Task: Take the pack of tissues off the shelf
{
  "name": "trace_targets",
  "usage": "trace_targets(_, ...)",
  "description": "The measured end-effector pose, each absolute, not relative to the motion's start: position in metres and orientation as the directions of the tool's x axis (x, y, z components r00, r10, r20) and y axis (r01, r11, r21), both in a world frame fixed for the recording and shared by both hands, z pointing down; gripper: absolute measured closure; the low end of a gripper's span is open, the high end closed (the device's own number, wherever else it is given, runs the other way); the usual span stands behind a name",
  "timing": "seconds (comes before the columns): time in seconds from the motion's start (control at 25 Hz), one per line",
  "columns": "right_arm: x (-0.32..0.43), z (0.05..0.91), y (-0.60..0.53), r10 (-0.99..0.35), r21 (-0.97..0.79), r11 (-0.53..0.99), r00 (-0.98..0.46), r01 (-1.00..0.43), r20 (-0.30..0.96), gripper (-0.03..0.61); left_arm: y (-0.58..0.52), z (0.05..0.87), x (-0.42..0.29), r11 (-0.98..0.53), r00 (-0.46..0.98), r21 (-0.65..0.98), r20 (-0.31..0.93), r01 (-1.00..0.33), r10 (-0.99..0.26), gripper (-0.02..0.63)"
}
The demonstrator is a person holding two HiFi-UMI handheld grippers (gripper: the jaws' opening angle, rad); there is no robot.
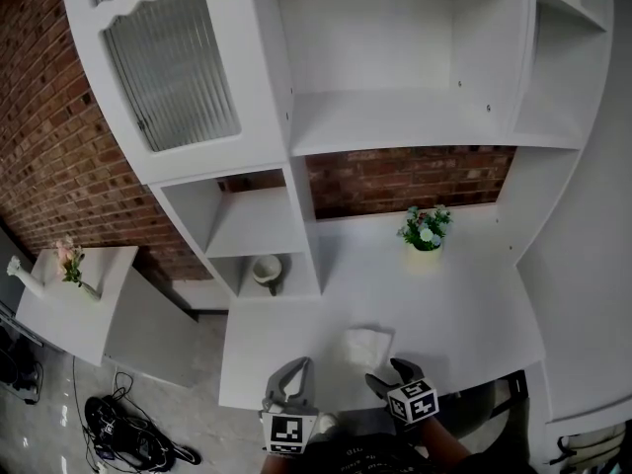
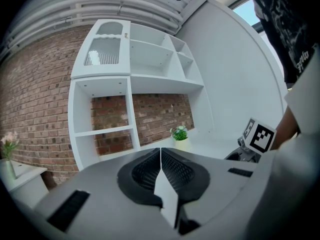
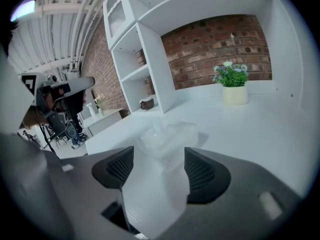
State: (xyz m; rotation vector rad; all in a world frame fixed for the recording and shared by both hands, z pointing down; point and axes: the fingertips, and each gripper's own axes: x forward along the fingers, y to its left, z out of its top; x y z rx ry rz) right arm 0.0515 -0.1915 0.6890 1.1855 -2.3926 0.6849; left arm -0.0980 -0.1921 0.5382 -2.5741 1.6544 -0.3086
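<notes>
The pack of tissues (image 1: 367, 346), white and crinkly, lies flat on the white desk top (image 1: 474, 314) near its front edge, not on any shelf. My right gripper (image 1: 387, 371) sits just behind it, jaws apart. In the right gripper view the pack (image 3: 167, 136) shows between and just beyond the dark pads (image 3: 205, 171), which stand clear of it on both sides. My left gripper (image 1: 294, 371) hovers at the desk's front edge, left of the pack. Its jaws meet with nothing between them (image 2: 160, 156).
A small potted plant (image 1: 426, 230) stands at the back of the desk by the brick wall. A cup (image 1: 267, 270) sits in the lower cubby of the white shelf unit (image 1: 296, 146). A side table with a flower vase (image 1: 71, 265) stands at left, cables (image 1: 128, 433) on the floor.
</notes>
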Motion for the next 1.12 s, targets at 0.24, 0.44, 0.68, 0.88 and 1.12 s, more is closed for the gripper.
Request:
trace_targets(0.24,0.063,0.641,-0.204,-0.725,-0.218,0.492,-0.535,-0.843,0.433,0.239,-0.192,0.537,-0.101,-0.415,0.399,-0.156,0.123,-0.897,-0.909,0.601)
trace_targets(0.44,0.071,0.602,-0.214,-0.785,-0.186,0.474,-0.509,-0.861,0.353,0.227,-0.193,0.533,-0.108,-0.398,0.386,-0.149,0.106,-0.905,-0.917,0.601)
trace_targets(0.68,0.068,0.553,-0.218,-0.821,-0.083,0.502,-0.504,-0.861,0.267,0.227,-0.194,0.527,-0.115,-0.393,0.383,-0.152,0.092,-0.907,-0.919,0.601)
trace_targets(0.88,0.065,0.519,-0.216,-0.854,0.018,0.497,-0.485,-0.868,0.187,0.229,-0.194,0.522,-0.116,-0.395,0.388,-0.160,0.075,-0.905,-0.919,0.601)
trace_targets(1.12,0.059,0.507,-0.210,-0.872,0.042,0.477,-0.468,-0.878,0.143,0.285,-0.193,0.515,-0.119,-0.397,0.393,-0.159,0.056,-0.904,-0.918,0.601)
